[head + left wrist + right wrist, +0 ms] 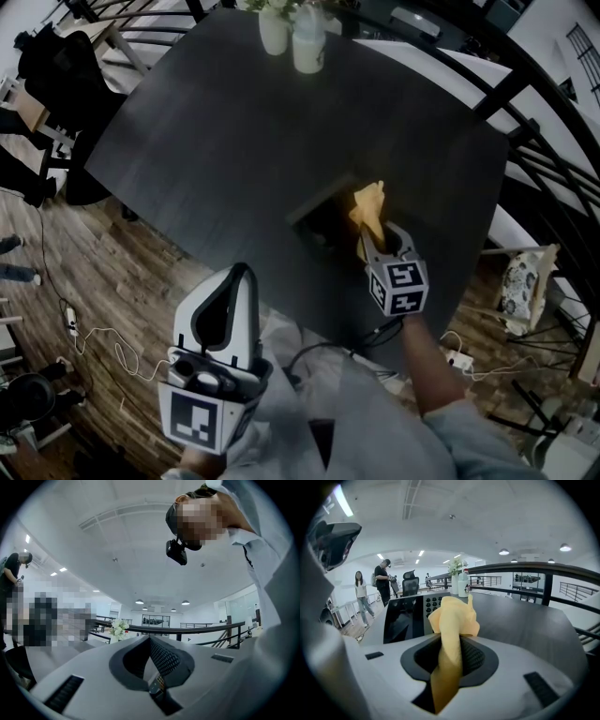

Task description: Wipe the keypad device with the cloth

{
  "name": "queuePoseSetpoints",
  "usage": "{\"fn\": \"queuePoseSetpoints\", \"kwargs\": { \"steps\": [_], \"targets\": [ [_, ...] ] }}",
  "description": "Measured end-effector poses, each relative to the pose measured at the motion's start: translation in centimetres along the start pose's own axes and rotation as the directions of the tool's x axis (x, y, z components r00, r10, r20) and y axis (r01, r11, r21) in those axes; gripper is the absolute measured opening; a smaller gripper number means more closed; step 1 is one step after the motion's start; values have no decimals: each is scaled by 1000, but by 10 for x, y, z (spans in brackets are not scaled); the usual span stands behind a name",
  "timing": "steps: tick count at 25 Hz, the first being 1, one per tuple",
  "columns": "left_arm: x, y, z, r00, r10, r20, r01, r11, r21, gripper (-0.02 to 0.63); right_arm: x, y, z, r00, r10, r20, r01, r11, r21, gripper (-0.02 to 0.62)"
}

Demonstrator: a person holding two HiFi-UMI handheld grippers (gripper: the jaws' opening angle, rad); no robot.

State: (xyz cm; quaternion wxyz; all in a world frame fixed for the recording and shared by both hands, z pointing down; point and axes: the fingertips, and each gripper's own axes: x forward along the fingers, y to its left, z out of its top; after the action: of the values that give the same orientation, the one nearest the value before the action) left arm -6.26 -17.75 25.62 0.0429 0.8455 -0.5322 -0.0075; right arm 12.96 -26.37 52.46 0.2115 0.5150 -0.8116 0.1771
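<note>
The keypad device (322,221), dark with a glossy screen and round buttons, lies on the black table (234,131) near its front edge. In the right gripper view the device (410,615) sits just ahead and to the left. My right gripper (377,240) is shut on a yellow cloth (368,210) that sticks up out of the jaws over the device's right end. The cloth (451,630) hangs bunched between the right gripper (457,644). My left gripper (240,274) is off the table near the person's body, pointing upward, shut and empty (150,641).
Two white vases with flowers (292,36) stand at the table's far edge. A dark railing (539,141) runs along the right. Cables and a power strip (70,323) lie on the wooden floor at left. Two people (375,590) stand far off.
</note>
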Motion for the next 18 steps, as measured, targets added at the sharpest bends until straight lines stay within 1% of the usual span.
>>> {"fn": "queuePoseSetpoints", "kwargs": {
  "steps": [7,14,18],
  "targets": [
    [4,-4,-3,1000,-16,-2,16,1000,-3,14,-3,7,-6,1000,-5,3,5,999,44,100],
    [5,-3,-2,1000,-27,0,27,1000,-4,12,-7,35,-16,1000,25,-3,-25,995,95,100],
    [5,-5,-3,999,-32,-1,32,999,-6,12,-12,54,-22,998,60,-11,-58,993,107,100]
  ]
}}
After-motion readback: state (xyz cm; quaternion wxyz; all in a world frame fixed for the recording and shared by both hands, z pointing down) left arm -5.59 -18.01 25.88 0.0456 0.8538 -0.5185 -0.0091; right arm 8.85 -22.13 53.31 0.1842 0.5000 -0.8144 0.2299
